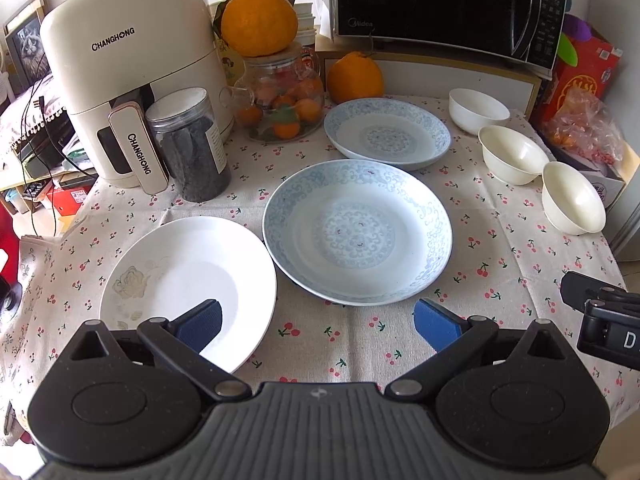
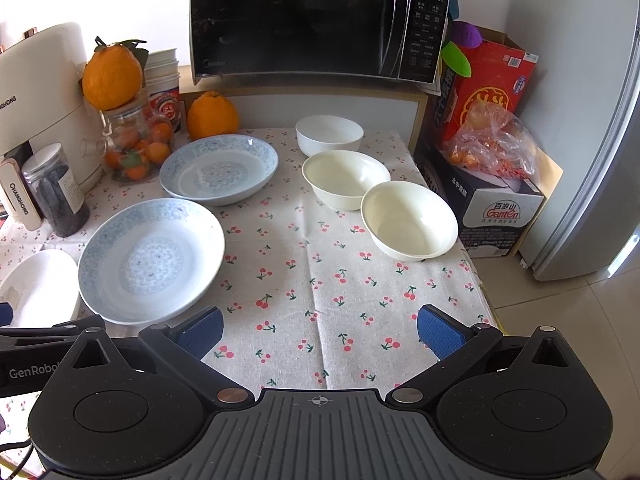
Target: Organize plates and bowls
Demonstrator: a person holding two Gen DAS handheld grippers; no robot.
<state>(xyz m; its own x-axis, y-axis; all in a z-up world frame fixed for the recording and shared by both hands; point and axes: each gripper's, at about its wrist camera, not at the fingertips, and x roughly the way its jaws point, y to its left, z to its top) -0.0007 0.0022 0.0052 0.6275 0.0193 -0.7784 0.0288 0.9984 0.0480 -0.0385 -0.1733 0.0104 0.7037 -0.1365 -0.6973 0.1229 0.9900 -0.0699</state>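
Observation:
Three plates lie on the cherry-print tablecloth: a white plate (image 1: 188,280) at the near left, a blue-patterned plate (image 1: 357,232) in the middle and a second blue-patterned plate (image 1: 387,133) behind it. Three bowls stand in a row on the right: a white bowl (image 1: 478,110), a cream bowl (image 1: 513,155) and a nearer cream bowl (image 1: 573,198). My left gripper (image 1: 318,322) is open and empty, its left pad over the white plate's near rim. My right gripper (image 2: 320,330) is open and empty above bare cloth, short of the near cream bowl (image 2: 409,220) and right of the middle plate (image 2: 150,260).
An air fryer (image 1: 128,68), a dark jar (image 1: 190,144) and a glass jar of oranges (image 1: 282,100) stand at the back left. A microwave (image 1: 444,4) sits on a shelf at the back. Boxes and a bag (image 2: 492,144) crowd the right edge, beside a fridge (image 2: 600,160).

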